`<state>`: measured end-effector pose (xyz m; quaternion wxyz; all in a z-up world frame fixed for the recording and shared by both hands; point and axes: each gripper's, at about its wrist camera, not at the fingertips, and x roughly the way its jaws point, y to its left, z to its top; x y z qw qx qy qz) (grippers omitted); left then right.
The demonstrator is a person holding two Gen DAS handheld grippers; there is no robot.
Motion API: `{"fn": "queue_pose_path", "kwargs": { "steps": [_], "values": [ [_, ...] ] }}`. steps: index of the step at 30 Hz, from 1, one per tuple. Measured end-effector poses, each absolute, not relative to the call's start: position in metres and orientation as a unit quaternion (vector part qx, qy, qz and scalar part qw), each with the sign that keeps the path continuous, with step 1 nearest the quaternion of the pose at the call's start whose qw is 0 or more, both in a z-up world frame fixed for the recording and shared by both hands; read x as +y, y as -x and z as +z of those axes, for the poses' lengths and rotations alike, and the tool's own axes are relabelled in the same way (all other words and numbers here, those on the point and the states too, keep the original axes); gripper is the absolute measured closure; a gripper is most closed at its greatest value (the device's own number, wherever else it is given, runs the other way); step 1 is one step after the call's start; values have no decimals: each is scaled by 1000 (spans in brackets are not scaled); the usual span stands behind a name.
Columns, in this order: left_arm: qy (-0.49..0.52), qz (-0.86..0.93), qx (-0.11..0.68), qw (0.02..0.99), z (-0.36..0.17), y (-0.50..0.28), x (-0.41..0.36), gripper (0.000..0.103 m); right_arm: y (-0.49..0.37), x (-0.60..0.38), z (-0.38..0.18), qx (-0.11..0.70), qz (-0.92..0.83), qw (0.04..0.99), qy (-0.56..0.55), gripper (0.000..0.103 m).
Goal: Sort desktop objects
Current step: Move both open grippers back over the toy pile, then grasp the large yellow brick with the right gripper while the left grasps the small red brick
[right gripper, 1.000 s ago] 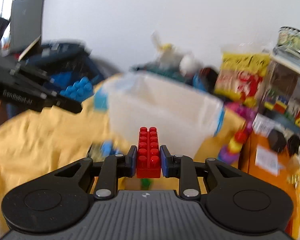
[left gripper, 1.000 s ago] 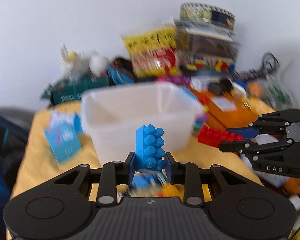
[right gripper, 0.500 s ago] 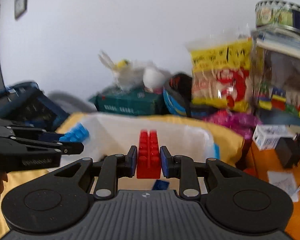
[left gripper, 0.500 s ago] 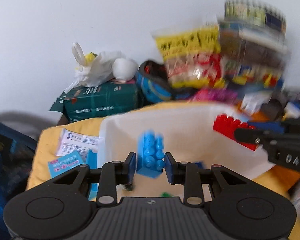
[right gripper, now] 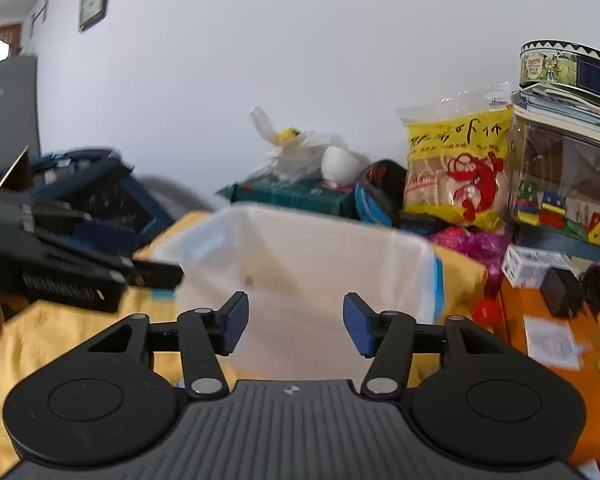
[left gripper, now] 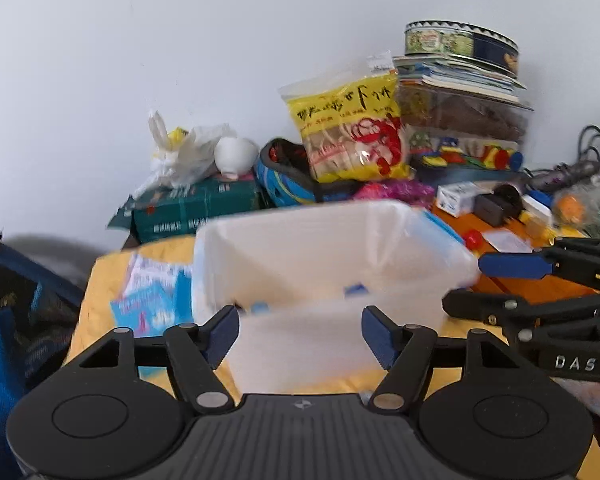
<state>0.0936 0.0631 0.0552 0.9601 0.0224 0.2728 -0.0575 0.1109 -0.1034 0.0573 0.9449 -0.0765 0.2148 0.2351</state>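
White bin (left gripper: 332, 240): sitting on the yellow cloth (left gripper: 96, 292) covering the counter, just past both tools and filling the middle of both wrist views. Nearest in the left wrist view, left tool (left gripper: 300, 328): fingers standing wide apart, gripping nothing, pointing at the near wall of the bin. Likewise in the right wrist view, right tool (right gripper: 296, 320): blue pads spread wide, carrying nothing, facing the same bin (right gripper: 320, 248). Also showing from the side in each other's views: right tool (left gripper: 466, 284) reaching in at the bin's right corner with its fingers parted, left tool (right gripper: 156, 274) reaching in at the bin's left edge, too blurred there for judging its gap. Lying inside the bin, on its floor: two small blue pieces (left gripper: 356, 290), blurred, looking like bricks. Lying left of the bin on the cloth: blue and white leaflets (left gripper: 152, 296). Resting right of the bin: a small red ball (left gripper: 473, 238) beside an orange surface (right gripper: 540, 320). Standing behind the bin against the wall: a green box (left gripper: 196, 204) carrying a white plastic bag (left gripper: 180, 152), then a yellow snack bag (left gripper: 352, 132), then a stack topped by a round tin (left gripper: 460, 42). Hanging high on the far wall: a framed clock (right gripper: 94, 0).
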Motion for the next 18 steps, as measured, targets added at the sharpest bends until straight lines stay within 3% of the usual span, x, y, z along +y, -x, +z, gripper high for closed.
{"fn": "queue_pose_path", "kwargs": {
  "steps": [8, 18],
  "values": [
    [-36, -78, 352, 932, -8, -23, 39, 28, -60, -135, -12, 312, 283, 903, 88, 43],
    [-6, -113, 428, 897, -51, 0, 25, 29, -38, -137, -46, 381, 282, 876, 87, 46]
  ]
}}
